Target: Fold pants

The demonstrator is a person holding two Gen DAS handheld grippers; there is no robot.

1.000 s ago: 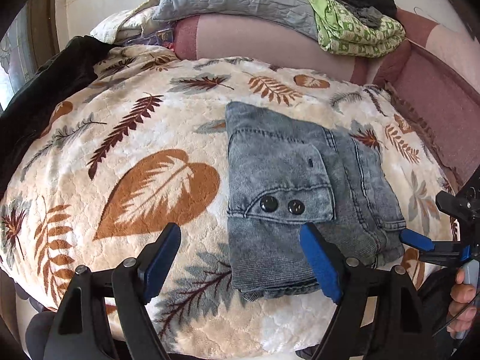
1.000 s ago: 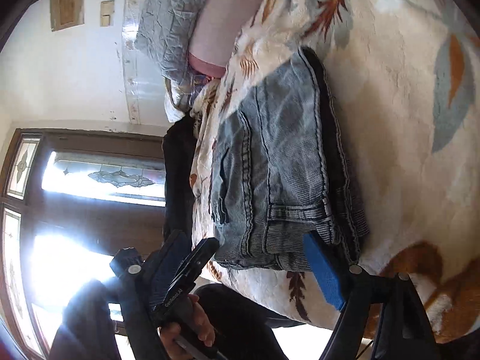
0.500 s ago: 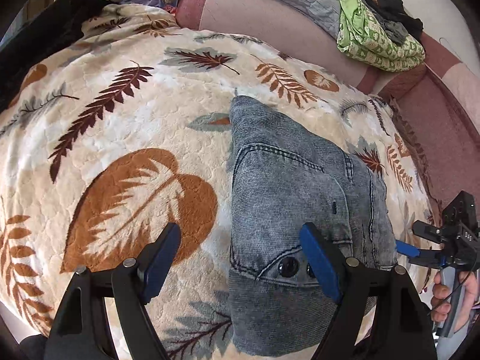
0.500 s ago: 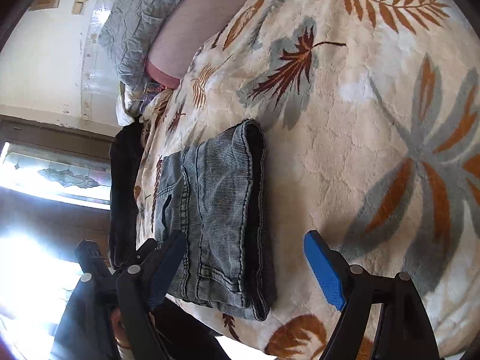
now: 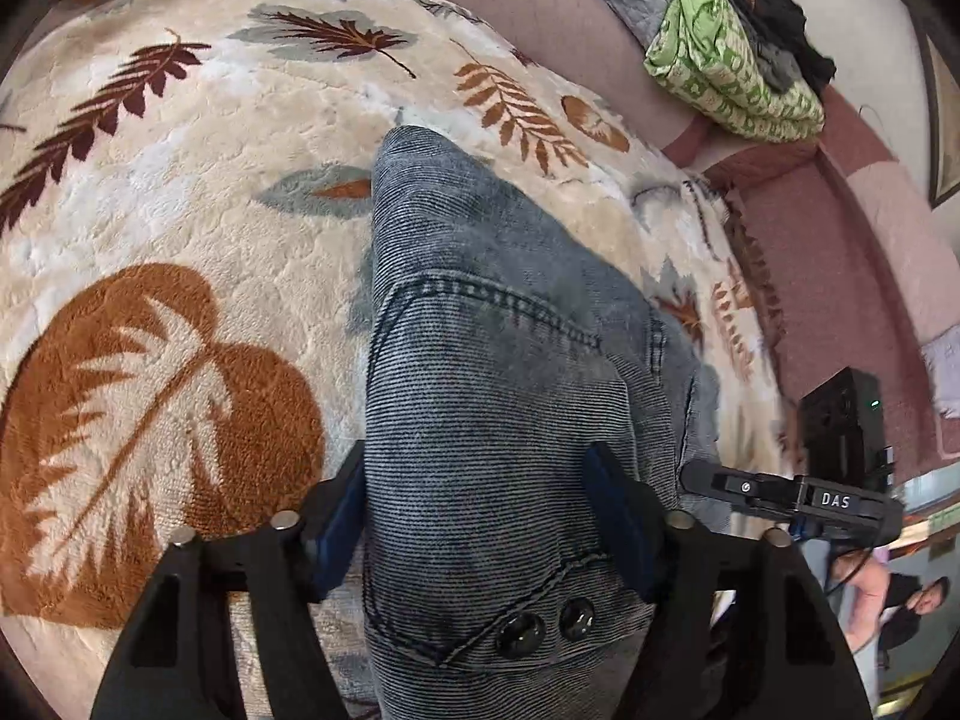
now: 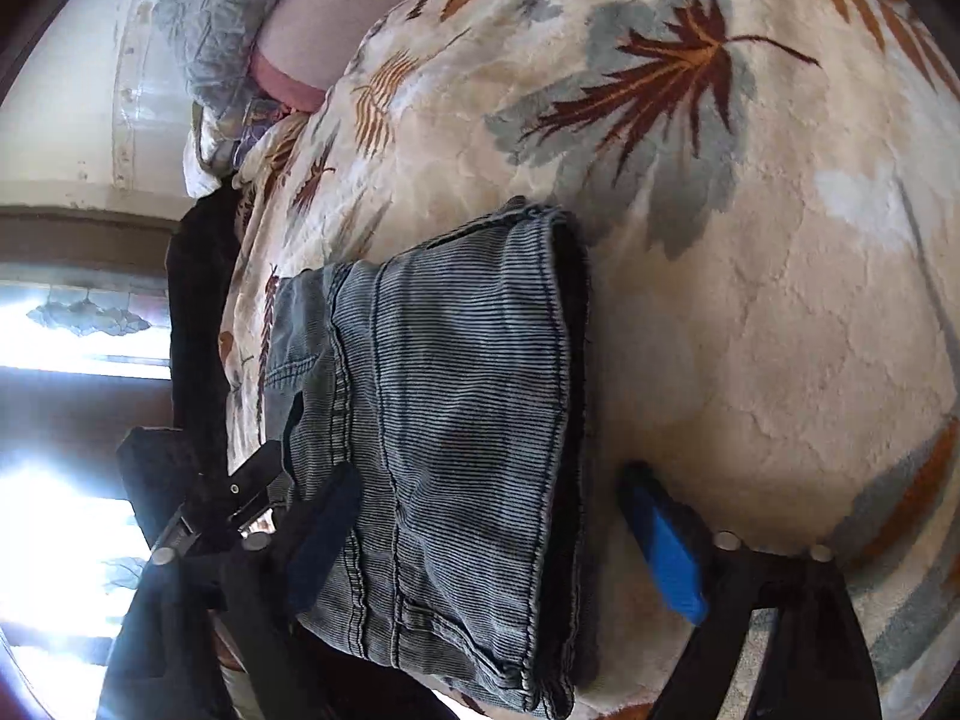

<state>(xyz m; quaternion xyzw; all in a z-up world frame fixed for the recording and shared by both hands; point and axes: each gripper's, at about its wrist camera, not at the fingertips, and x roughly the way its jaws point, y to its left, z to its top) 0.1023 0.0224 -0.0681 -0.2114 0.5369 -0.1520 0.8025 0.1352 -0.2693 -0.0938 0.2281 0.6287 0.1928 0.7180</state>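
Both the left gripper (image 5: 480, 516) and right gripper (image 6: 492, 540) straddle the folded pants (image 5: 480, 396) with wide fingers (long axis running away), bare blanket (image 5: 180, 240) either side.

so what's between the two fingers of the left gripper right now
The folded pants: in the left wrist view the left gripper straddles the denim, blue fingers on either side of it, above the two black snaps.

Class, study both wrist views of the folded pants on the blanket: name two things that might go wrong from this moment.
1. The left claw straddles the folded pants; if it closes and lifts, only the top layers may rise and the fold could open.
2. The right claw stands open over the pants' stacked edge near the blanket's edge; a sideways nudge might push the bundle off.
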